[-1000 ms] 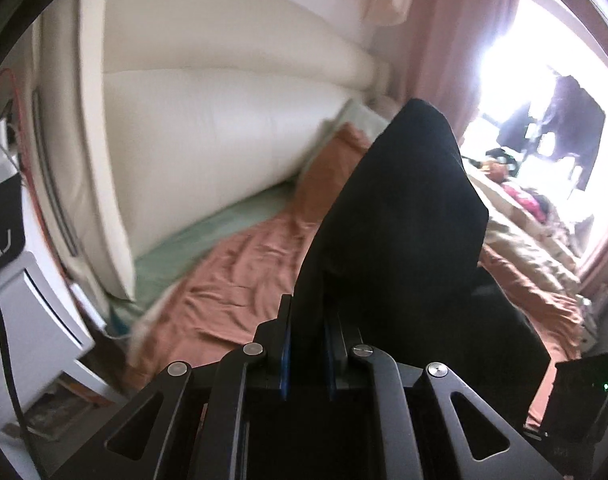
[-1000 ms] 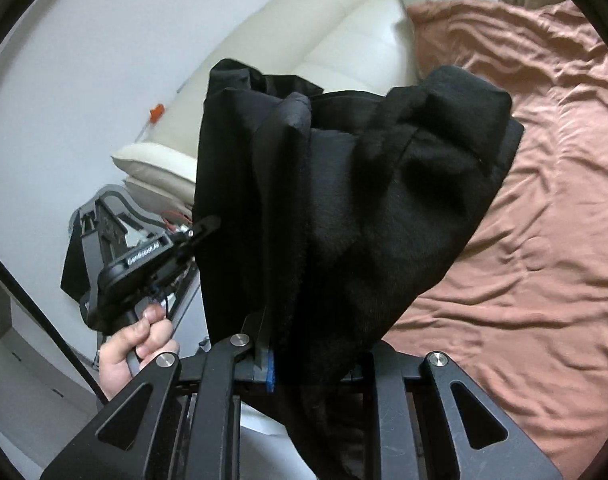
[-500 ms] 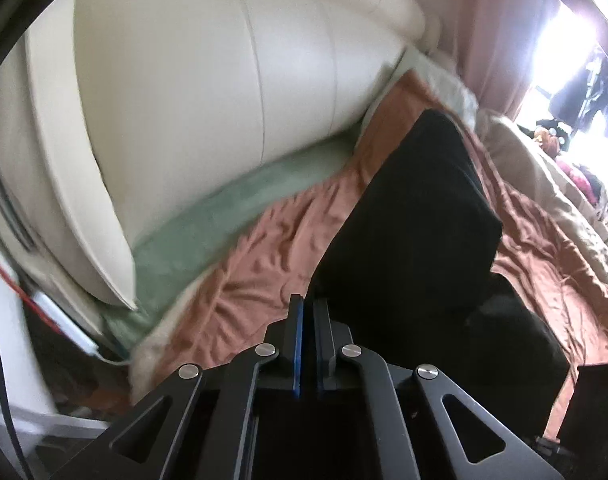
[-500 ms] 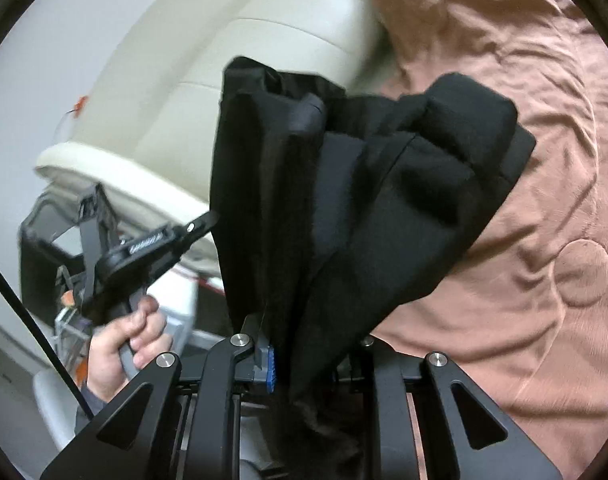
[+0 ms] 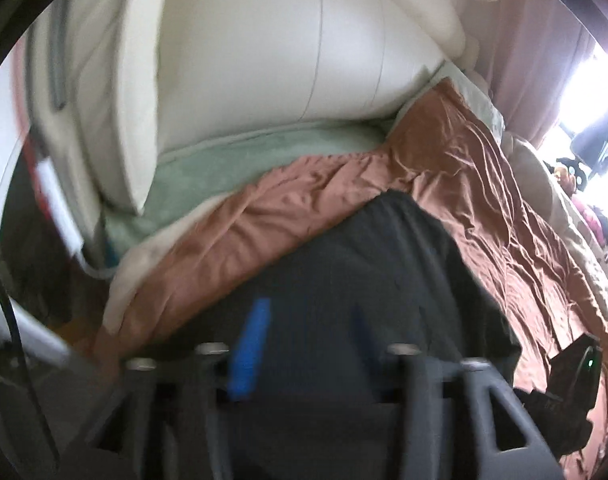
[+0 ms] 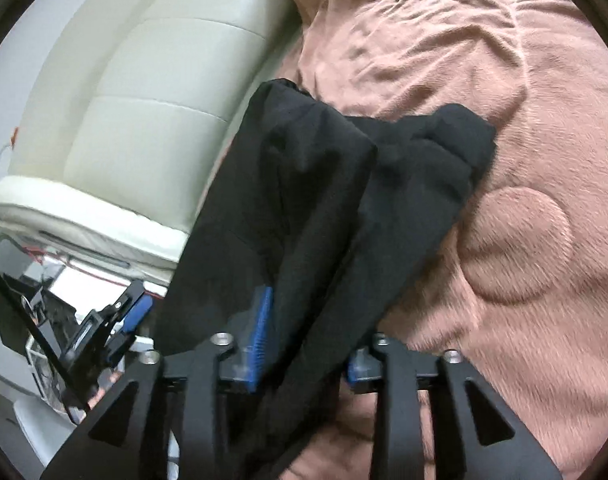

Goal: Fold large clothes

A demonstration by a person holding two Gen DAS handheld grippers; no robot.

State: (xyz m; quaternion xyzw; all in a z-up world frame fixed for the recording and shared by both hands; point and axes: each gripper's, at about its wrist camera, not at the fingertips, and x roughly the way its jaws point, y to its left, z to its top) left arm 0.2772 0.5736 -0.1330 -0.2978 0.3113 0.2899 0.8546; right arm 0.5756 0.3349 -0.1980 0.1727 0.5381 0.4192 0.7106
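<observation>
A: Both grippers are letting go now. Left gripper (image 5: 304,344) and right gripper (image 6: 304,340) are gaping wide, gripping nothing, the black garment (image 6: 344,200) draping down between the pads onto the bed (image 6: 504,80).

B: Looking soft, floppy, light. I'm guessing pinching corners is working best.
</observation>
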